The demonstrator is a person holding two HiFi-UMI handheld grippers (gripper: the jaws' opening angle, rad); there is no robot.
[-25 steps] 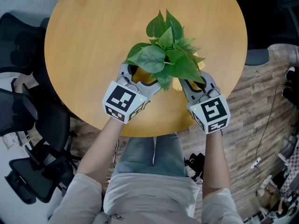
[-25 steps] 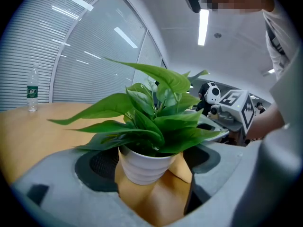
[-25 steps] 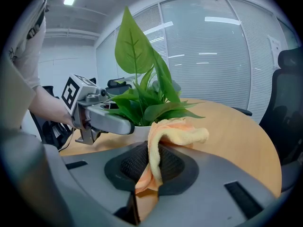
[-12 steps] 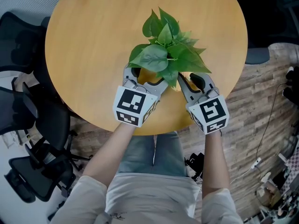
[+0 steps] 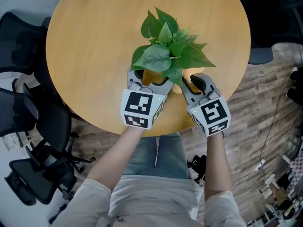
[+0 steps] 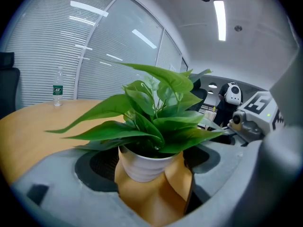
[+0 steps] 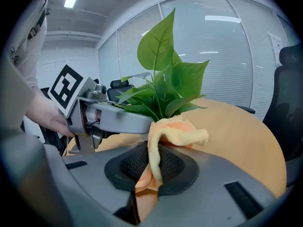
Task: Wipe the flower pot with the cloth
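Your left claw (image 5: 149,81) clamps the flower pot (image 6: 142,164), your right claw (image 5: 193,82) pinches the cloth (image 7: 176,132): steady the pot, press cloth flat against its wall.

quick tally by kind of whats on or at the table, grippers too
flower pot with plant: 1
cloth: 1
bottle: 1
grippers: 2, left gripper shut on the flower pot, right gripper shut on the cloth
total: 5
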